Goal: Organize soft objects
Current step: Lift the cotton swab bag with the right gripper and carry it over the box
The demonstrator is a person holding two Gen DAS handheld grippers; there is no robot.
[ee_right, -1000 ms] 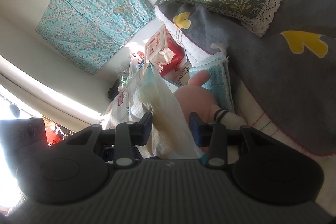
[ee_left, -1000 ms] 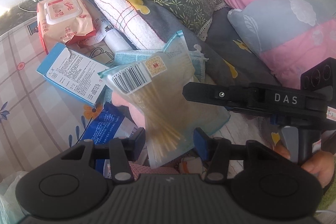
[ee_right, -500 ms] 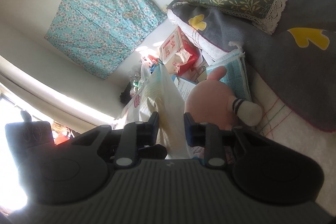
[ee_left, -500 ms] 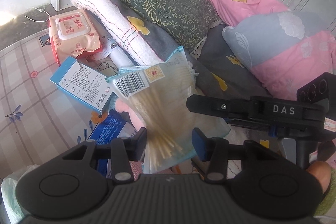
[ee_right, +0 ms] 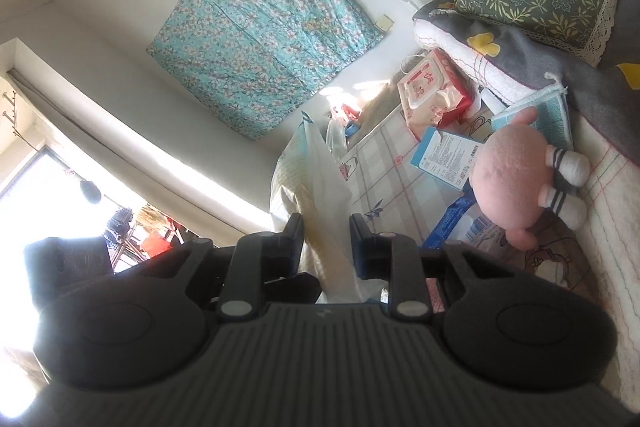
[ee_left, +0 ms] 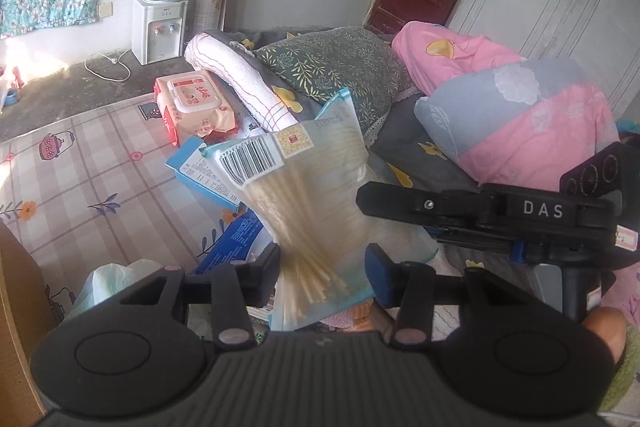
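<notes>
The clear plastic bag of pale thin sticks with a barcode label (ee_left: 316, 203) is up in the air here, lifted off the heap at the near end of the bed, and both grippers are on it. The right gripper (ee_right: 326, 239) has its black fingers (ee_right: 294, 235) drawn almost together with the bag's thin edge pinched between them, so that one has it firmly. The left gripper (ee_left: 322, 269) stands about half open around the bag's lower end; the film lies between its fingers (ee_left: 270, 267), but whether the pads press it I cannot tell.

Below and beyond the bag sits the clutter it came from: a blue and white printed carton (ee_left: 204, 173) at the mattress edge, a red and pink pack of wet wipes with a white flip lid (ee_left: 192, 107) behind that, and a pink round plush toy with white striped feet (ee_right: 516, 183) lying on the bed sheet next to a folded light blue cloth (ee_right: 556, 115). Against the far side are the rolled white quilted blanket (ee_left: 244, 83) and the green leaf-patterned cushion with lace trim (ee_left: 340, 67).

By my reading this is the carry step: the bag is clear of the pile and wants a new place. The next move calls for holding the slack film steady so the sticks do not slide, and choosing a spot apart from the plush and cloths.
</notes>
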